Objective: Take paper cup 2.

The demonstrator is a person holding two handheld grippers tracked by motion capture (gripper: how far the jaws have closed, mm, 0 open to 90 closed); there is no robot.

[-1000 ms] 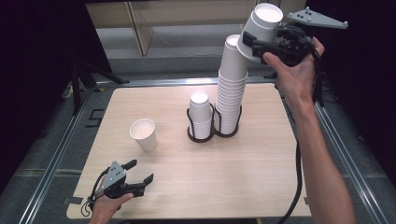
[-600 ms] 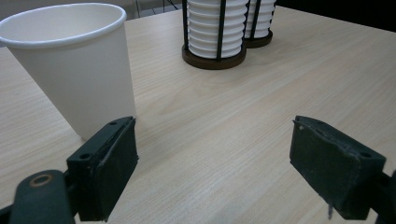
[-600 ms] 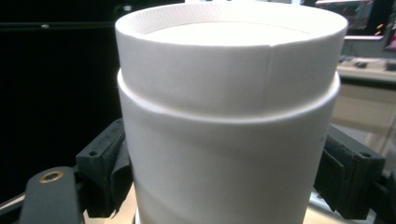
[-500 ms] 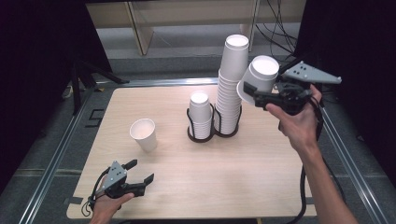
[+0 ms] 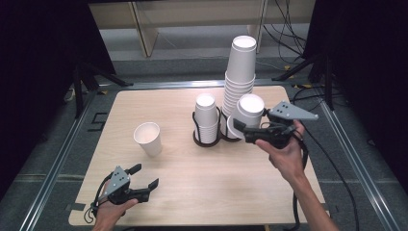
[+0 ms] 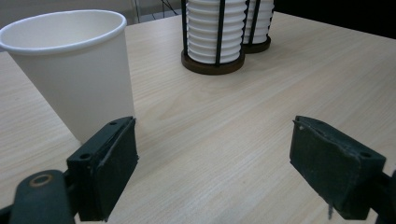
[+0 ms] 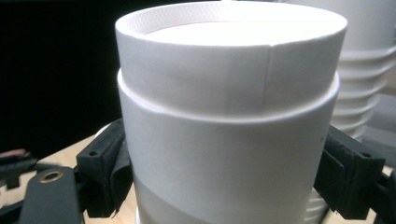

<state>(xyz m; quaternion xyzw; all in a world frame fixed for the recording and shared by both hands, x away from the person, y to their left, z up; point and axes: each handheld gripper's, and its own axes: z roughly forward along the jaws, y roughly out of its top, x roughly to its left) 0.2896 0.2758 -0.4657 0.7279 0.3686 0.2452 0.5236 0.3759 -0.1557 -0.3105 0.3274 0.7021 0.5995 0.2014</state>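
While the left gripper point(image 5: 144, 177) rests open, the right gripper point(image 5: 239, 129) clamps nested white paper cups point(image 7: 229, 126).

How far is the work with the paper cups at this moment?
Done: one cup stands upright on the table, apart from the two stacks. In hand: the right tongs grip cups upside down; in the right gripper view it looks like two nested. They are beside the tall stack. Left: probably setting them down. The left tongs rest open and empty near the table's front edge.
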